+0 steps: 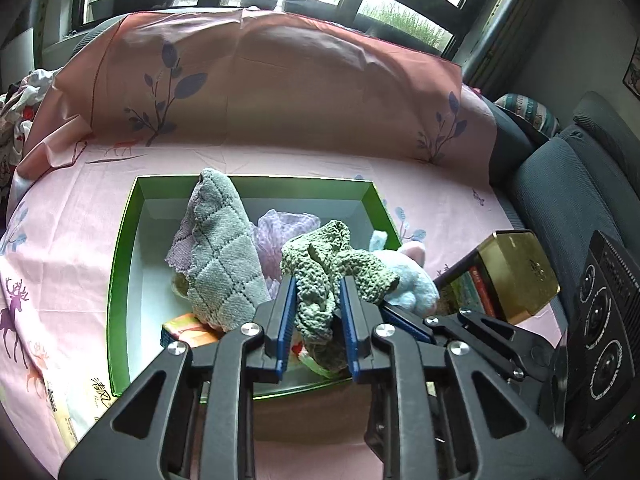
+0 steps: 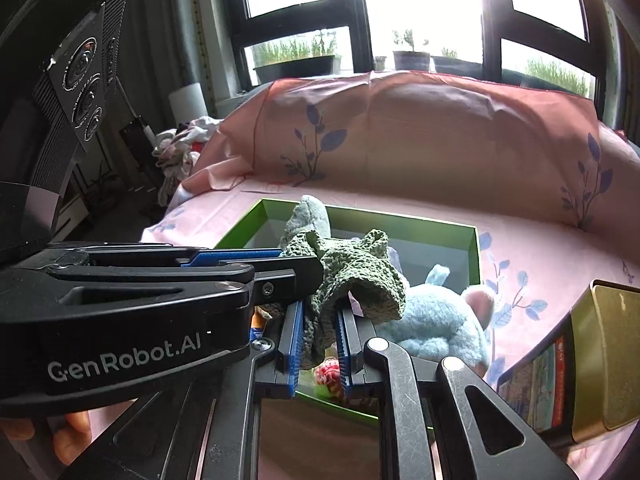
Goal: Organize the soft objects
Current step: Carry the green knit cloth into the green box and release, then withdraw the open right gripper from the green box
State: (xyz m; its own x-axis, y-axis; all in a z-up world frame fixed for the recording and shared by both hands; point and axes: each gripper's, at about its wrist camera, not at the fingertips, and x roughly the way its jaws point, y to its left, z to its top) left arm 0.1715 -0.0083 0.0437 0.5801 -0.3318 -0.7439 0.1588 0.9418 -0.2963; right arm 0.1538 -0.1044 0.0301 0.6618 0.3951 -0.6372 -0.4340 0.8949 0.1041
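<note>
Both my pairs of jaws are on the same crumpled green knitted cloth. My left gripper has its blue-padded fingers a little apart; the cloth hangs down between them and brushes the pads, though I cannot tell how firmly they press. My right gripper has its jaws nearly together, pinching a hanging fold of that cloth between the blue pads. In the right wrist view my left gripper reaches in from the left side, its fingers lying level against the cloth's upper bunch.

That cloth is held up over the near edge of an open green cardboard box with a white floor, which sits on a bed covered by a pink sheet printed with deer and leaves. Inside the box, a grey quilted microfibre cloth with a lilac edge stands bunched up towards the far wall, with a pale lilac knitted cloth just behind it. An orange packet lies near the box's near left corner.

A light-blue plush toy with pink ears rests against the box's right wall, beside my right gripper's fingers. A gold-lidded rectangular tin lies on the sheet further right.
</note>
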